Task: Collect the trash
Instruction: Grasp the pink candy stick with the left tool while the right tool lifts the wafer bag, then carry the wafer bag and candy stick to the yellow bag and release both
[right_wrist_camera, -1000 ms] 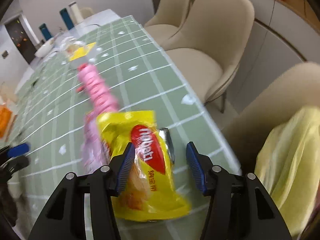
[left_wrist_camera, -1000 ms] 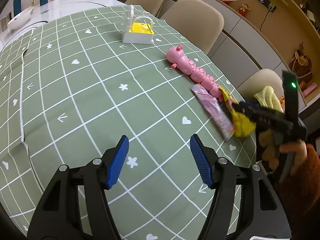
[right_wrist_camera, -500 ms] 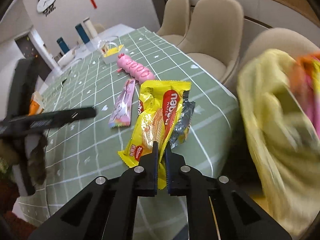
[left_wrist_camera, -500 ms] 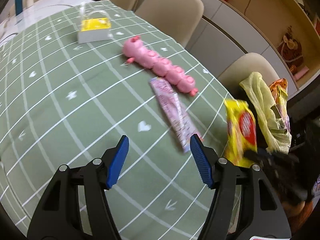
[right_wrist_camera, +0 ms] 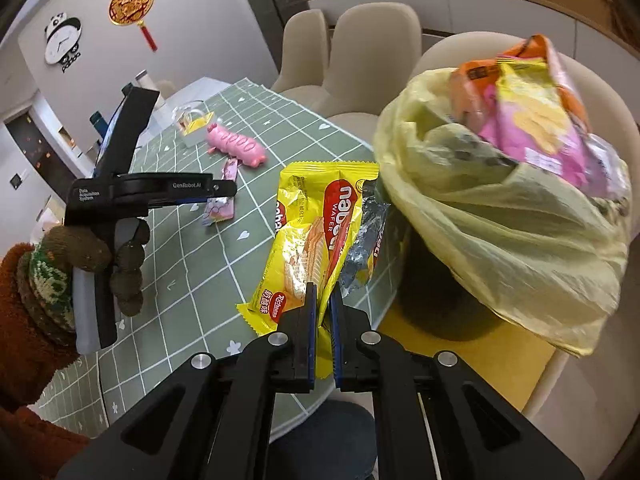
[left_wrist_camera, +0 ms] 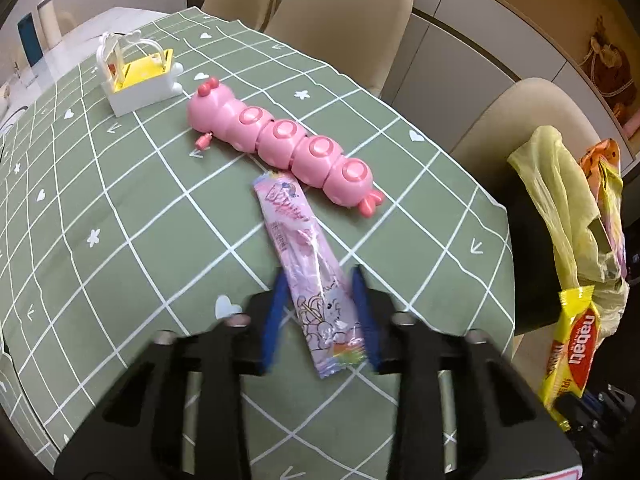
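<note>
My right gripper (right_wrist_camera: 324, 292) is shut on a yellow wafer wrapper (right_wrist_camera: 316, 232) and holds it in the air beside a yellow trash bag (right_wrist_camera: 500, 216) stuffed with snack wrappers. The wrapper also shows in the left wrist view (left_wrist_camera: 572, 344), with the bag (left_wrist_camera: 560, 200) hanging past the table edge. My left gripper (left_wrist_camera: 320, 304) is open, its blue fingers on either side of the near end of a pink wrapper (left_wrist_camera: 304, 248) lying flat on the green tablecloth (left_wrist_camera: 120, 220). The left gripper (right_wrist_camera: 216, 196) is over that wrapper (right_wrist_camera: 220, 208) in the right wrist view.
A pink caterpillar toy (left_wrist_camera: 280, 144) lies just beyond the pink wrapper. A white and yellow toy basket (left_wrist_camera: 136, 76) stands farther back. Beige chairs (left_wrist_camera: 344, 12) line the table's far side. The bag sits on a dark bin (right_wrist_camera: 436, 280) on a chair.
My left gripper moved forward to straddle the pink wrapper and its jaws narrowed. My right gripper closed on the yellow wafer wrapper, lifted it off the table and carried it toward the trash bag.
</note>
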{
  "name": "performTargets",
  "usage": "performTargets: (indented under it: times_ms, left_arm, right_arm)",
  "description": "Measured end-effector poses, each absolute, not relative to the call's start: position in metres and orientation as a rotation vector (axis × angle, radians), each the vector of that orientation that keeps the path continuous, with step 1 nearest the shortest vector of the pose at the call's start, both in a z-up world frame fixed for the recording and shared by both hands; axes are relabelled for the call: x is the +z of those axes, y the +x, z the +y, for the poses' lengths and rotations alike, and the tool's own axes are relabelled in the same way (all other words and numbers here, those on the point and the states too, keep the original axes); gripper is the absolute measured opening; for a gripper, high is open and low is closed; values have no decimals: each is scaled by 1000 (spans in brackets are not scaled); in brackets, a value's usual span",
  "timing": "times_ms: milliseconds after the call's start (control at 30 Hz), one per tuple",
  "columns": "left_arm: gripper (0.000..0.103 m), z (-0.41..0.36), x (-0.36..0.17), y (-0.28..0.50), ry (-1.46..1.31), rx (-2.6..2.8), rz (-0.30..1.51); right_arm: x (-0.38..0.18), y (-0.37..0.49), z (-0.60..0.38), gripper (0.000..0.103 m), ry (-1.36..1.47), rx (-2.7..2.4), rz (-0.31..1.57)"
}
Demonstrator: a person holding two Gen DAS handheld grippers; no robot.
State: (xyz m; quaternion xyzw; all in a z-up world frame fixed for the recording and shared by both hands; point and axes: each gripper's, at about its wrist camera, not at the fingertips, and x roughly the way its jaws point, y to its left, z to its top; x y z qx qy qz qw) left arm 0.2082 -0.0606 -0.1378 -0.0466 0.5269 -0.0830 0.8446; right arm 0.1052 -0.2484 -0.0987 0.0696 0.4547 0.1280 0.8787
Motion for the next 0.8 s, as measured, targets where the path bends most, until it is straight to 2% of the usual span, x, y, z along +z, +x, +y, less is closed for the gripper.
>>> performTargets:
  times_ms: [33,100,433,600,800]
  left_arm:
    - [19,-59,-137,205,-103,-178,1111]
    - [17,-56,-133,197,-111,-191,1108]
    - [16,-44,-100,140,-157,-261,1069]
    - [16,-61,-56,128,-130,-301,977]
    - [16,-102,21,117,-63,-399,777]
  right_arm:
    - [-98,103,-250,8,148,264,944]
    - [-95,98,-252,8,153,262,935]
    - [-65,81,-256,8,137,271,834]
    - [-35,72,-269,8,114,248,750]
    - [9,63,-298,8,74,186,639]
